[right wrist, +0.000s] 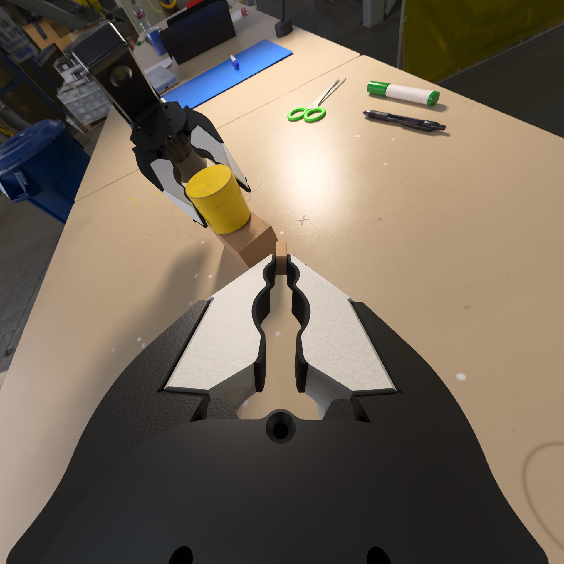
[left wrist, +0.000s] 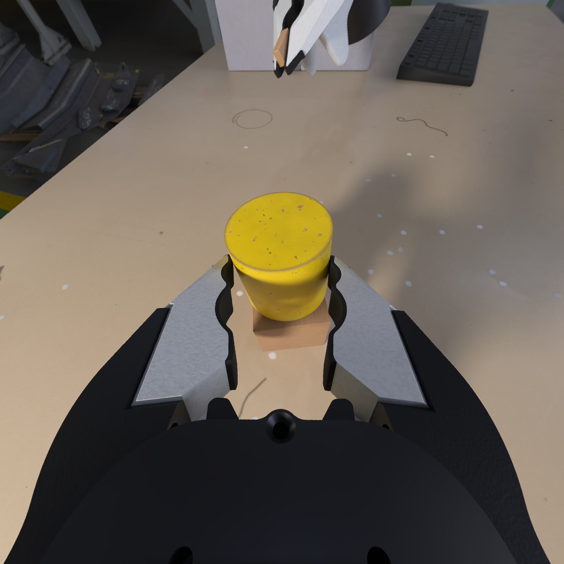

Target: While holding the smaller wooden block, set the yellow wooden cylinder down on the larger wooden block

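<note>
The yellow wooden cylinder (left wrist: 279,244) stands upright on the larger wooden block (left wrist: 293,334), which lies on the tan table. My left gripper (left wrist: 280,265) has its fingertips pressed on both sides of the cylinder. In the right wrist view the cylinder (right wrist: 218,204) sits at the far end of the long block (right wrist: 253,244), with the left gripper (right wrist: 224,206) around it. My right gripper (right wrist: 280,259) is shut on the smaller wooden block (right wrist: 281,258), held above the table just short of the larger block. It also shows in the left wrist view (left wrist: 282,71) with the small block (left wrist: 280,45).
A black keyboard (left wrist: 442,42) and a white box (left wrist: 244,39) stand at the far end. Green scissors (right wrist: 308,113), a green-capped white stick (right wrist: 403,93), a dark pen (right wrist: 403,120) and a blue sheet (right wrist: 229,70) lie beyond. A blue bin (right wrist: 36,164) stands off the table's left edge.
</note>
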Robot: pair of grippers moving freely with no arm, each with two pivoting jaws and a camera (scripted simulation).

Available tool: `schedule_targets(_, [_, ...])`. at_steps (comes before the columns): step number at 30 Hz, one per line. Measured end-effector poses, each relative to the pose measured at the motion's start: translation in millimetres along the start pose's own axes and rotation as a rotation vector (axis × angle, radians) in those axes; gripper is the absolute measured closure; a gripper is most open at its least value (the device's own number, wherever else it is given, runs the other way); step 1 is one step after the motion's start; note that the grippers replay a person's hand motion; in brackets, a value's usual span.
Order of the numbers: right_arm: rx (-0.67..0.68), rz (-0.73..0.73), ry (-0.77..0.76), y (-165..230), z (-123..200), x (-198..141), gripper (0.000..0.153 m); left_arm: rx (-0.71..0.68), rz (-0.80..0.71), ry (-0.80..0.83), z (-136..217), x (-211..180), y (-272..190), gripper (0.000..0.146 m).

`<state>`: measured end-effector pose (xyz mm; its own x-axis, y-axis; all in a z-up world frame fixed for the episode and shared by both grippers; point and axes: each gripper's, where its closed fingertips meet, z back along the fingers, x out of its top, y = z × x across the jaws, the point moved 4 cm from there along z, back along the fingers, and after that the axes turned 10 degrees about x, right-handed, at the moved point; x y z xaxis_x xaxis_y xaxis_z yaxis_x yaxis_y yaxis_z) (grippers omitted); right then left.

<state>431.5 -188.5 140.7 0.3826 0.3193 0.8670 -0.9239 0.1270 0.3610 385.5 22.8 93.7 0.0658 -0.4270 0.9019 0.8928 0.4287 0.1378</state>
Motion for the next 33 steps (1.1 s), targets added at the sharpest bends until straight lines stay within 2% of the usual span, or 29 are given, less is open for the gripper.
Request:
schedule_targets(4, [-0.031, -0.029, 0.014, 2.2, -0.9, 2.8, 0.147, 0.026, 0.005, 0.040, -4.1, 2.8, -1.5, 0.084])
schedule_targets(13, [-0.067, -0.098, -0.081, 1.8, -6.3, 3.1, 0.147, 0.058, 0.012, 0.073, -9.3, 5.7, -2.1, 0.084])
schedule_targets(19, [-0.101, -0.037, -0.092, 5.2, -9.6, -0.9, 0.147, 0.061, 0.013, 0.063, -9.6, 5.6, -2.6, 0.084])
schedule_targets(33, [-0.289, 0.171, 0.046, 11.1, -13.6, -14.9, 0.147, 0.069, 0.002, 0.075, -9.7, 6.3, -5.2, 0.084])
